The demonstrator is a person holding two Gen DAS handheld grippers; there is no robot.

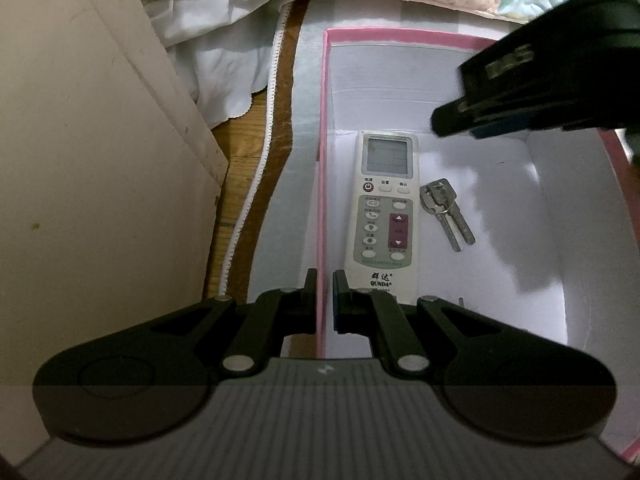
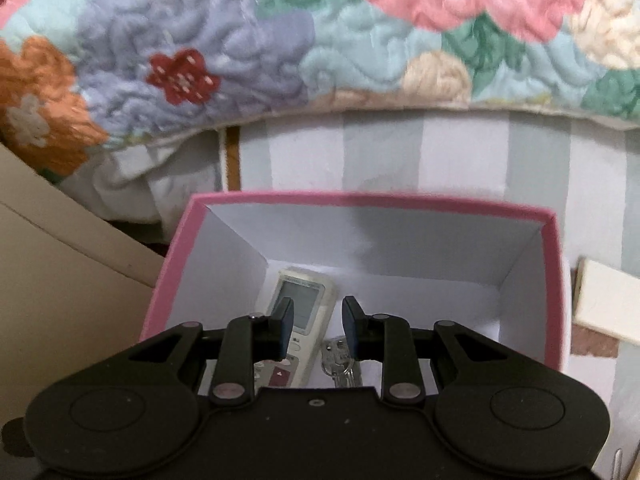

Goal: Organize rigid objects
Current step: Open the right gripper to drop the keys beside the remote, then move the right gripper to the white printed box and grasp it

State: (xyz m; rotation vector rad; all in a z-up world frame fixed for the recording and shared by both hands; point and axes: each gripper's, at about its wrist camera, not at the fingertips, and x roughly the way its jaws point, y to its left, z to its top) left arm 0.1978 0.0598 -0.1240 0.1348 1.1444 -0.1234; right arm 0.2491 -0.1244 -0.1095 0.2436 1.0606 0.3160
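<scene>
Floral quilted bedspread behind a pink-rimmed white cardboard box.
White remote control and silver keys lie inside; left gripper clenches the 9 o'clock wall, right gripper released.

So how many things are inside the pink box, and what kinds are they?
Remote control: 1
Bunch of keys: 1
Total inside the pink box: 2
</scene>
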